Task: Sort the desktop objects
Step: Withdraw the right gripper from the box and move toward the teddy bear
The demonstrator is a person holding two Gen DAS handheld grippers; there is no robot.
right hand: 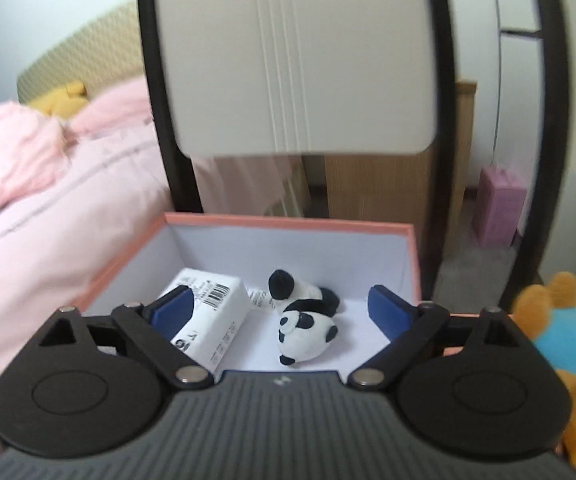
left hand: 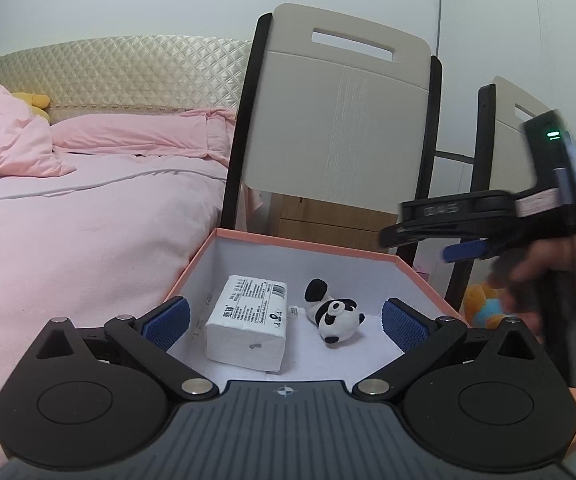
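Pink box (right hand: 288, 222) holding a tissue pack (right hand: 211, 320) beside a plush panda (right hand: 308, 332). Both likely light and soft; grip mid-body. Left hand-held gripper (left hand: 283, 320) and right hand-held gripper (right hand: 279, 312) spread, empty.

The light is soft and even in both pictures, with only faint shadows inside the box (left hand: 320, 264) and no bright glare. The left wrist picture is mostly sharp, but the right hand-held gripper (left hand: 464, 250) and the hand (left hand: 544, 280) holding it are smeared. The right wrist picture is blurry all over, and straight things like the chair (right hand: 296, 60) bend near the dark corners.
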